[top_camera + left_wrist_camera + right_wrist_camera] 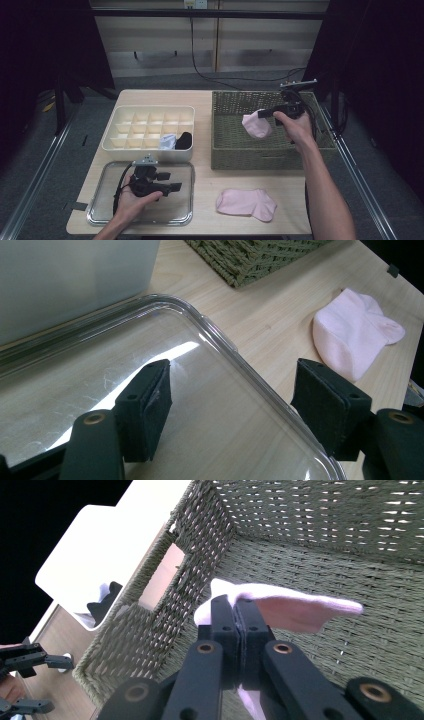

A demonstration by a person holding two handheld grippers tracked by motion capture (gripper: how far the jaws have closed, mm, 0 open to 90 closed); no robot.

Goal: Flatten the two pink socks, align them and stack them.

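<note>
Nothing here can be read: no words, labels, brand marks or numbers stand out on anything from where I stand.

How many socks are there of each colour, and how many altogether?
Pink socks: 2, one lifted over the wicker basket in the right gripper, one flat on the table
Black sock: 1
Pale bluish-white sock: 1
Total: 4
</note>
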